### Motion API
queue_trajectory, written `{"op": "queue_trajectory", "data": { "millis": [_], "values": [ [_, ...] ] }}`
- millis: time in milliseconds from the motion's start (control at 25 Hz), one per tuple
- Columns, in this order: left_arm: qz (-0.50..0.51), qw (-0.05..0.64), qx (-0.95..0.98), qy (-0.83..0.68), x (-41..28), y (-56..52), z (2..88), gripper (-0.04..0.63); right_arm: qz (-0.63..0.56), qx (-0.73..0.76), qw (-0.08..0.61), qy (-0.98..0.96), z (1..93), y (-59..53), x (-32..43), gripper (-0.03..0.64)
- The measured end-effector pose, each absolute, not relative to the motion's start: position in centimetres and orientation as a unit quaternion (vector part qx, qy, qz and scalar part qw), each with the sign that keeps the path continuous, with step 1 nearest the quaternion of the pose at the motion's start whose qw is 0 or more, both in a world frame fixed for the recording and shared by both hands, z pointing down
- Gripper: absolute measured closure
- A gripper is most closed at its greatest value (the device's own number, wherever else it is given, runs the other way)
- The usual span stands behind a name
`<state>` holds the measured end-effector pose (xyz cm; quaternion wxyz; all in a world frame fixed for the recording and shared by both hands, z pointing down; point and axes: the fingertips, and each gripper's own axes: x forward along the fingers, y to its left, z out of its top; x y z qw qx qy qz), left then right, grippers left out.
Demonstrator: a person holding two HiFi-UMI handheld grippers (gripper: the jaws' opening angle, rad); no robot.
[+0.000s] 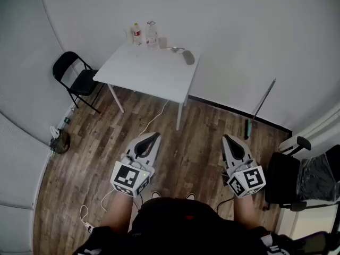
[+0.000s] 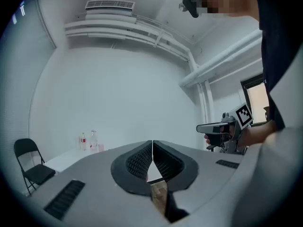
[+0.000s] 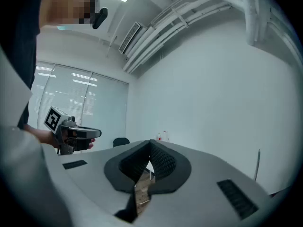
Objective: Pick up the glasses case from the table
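The left gripper (image 1: 155, 134) has its jaws pressed together tip to tip, with only a sliver of floor showing through the gap behind the ribbed pads and nothing between them. The right gripper (image 1: 226, 137) is closed the same way and is also empty. Both are held level, side by side and well apart, above the wooden floor (image 1: 196, 142). Each one shows in the other's view, gripped by a hand.

The person's arms and body are cut off at the bottom edge of the head view.

Ahead stands a white table (image 1: 149, 70), well away from both grippers. The glasses case (image 1: 188, 57), a grey oblong, lies near the table's far right corner, untouched. A thin object just beside it is too small to make out.

At the far left corner stand two clear bottles (image 1: 144, 34), one with a red label. What is in them cannot be told.

A black folding chair (image 1: 74, 73) stands left of the table, and a cable (image 1: 154, 118) trails across the floor. At the right edge, a black office chair (image 1: 281, 182) is partly cut off.
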<state>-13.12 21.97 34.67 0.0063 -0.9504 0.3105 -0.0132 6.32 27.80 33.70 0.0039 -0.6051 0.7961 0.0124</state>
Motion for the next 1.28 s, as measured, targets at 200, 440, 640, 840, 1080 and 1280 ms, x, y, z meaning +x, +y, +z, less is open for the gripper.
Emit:
{"op": "queue_trajectory", "data": {
  "millis": [200,440,640,840,1080,1280],
  "values": [
    [-0.021,0.006,-0.951,0.308,-13.6,22.3,34.7,0.572,0.014,-0.608,0.000,0.794,33.6,28.2,6.0,0.597],
    [-0.020,0.000,-0.950,0.312,-13.7,22.2,34.9,0.572,0.014,-0.607,-0.001,0.795,33.7,28.1,6.0,0.597],
    [-0.020,-0.004,-0.950,0.311,-13.2,22.1,35.1,0.572,0.011,-0.607,-0.004,0.795,34.0,28.2,6.4,0.597],
    [-0.019,-0.011,-0.951,0.308,-12.4,22.0,35.4,0.572,-0.010,-0.607,0.019,0.794,34.3,28.1,7.4,0.595],
    [-0.022,-0.011,-0.951,0.310,-10.8,21.9,35.5,0.572,-0.012,-0.605,0.026,0.795,34.7,27.9,9.1,0.595],
    [-0.030,-0.010,-0.948,0.316,-8.8,21.8,35.7,0.572,-0.025,-0.597,0.021,0.802,35.5,27.2,11.0,0.595]
  ]
}}
